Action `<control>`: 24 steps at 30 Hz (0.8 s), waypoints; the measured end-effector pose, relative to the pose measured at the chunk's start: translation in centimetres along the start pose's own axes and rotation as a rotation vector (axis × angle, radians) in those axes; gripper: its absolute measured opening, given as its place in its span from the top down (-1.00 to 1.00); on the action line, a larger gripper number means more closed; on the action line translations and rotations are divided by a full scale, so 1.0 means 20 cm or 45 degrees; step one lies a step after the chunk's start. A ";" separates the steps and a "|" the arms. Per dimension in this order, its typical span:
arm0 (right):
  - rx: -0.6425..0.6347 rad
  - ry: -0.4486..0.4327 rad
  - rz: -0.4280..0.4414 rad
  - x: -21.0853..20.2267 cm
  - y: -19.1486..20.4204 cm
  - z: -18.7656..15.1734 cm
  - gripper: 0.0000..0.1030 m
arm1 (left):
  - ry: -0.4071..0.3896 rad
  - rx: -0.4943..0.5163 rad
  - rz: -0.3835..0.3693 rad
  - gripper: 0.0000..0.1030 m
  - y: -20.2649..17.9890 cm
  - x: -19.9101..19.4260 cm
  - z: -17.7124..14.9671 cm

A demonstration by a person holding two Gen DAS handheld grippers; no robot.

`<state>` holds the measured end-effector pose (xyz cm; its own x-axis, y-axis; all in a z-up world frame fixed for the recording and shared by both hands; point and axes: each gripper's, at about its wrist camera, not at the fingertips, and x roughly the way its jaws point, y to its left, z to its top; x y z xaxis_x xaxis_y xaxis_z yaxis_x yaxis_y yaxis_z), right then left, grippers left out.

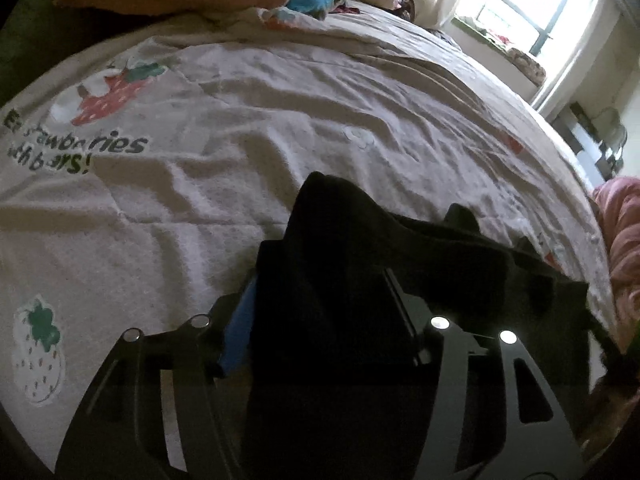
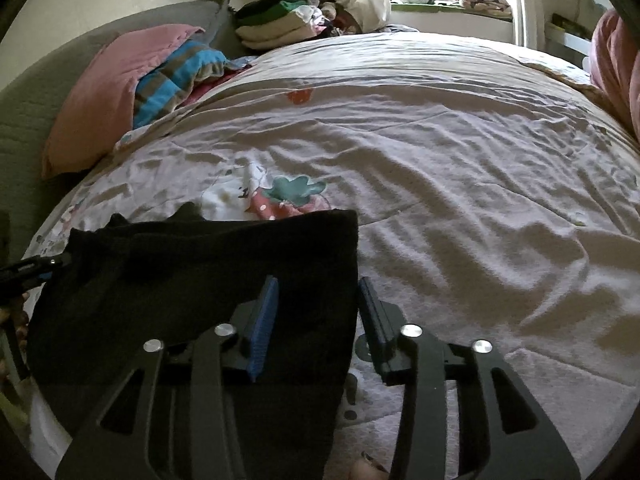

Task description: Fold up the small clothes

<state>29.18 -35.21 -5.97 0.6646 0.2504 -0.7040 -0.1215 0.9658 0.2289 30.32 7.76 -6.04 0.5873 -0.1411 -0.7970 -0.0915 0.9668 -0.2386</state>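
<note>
Black garment (image 2: 192, 280) hangs pinched in left claw (image 1: 320, 304); right claw (image 2: 316, 312) gapes around its edge.

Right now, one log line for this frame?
stage: fold underway | left gripper: shut on black garment | right gripper: open, straddling garment edge | garment: on bed

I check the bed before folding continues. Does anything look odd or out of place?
Nothing stands out. The black garment hangs between the left gripper and right gripper, not torn. The bedspread is only wrinkled.
</note>
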 end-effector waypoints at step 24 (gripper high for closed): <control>0.123 -0.081 -0.009 -0.03 -0.06 0.01 0.68 | -0.163 -0.126 -0.130 0.71 0.17 -0.18 -0.04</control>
<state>29.10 -36.47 -5.74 0.7112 0.2358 -0.6623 -0.0470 0.9559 0.2899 27.29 11.43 -4.44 0.6946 -0.2031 -0.6902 -0.1012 0.9222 -0.3732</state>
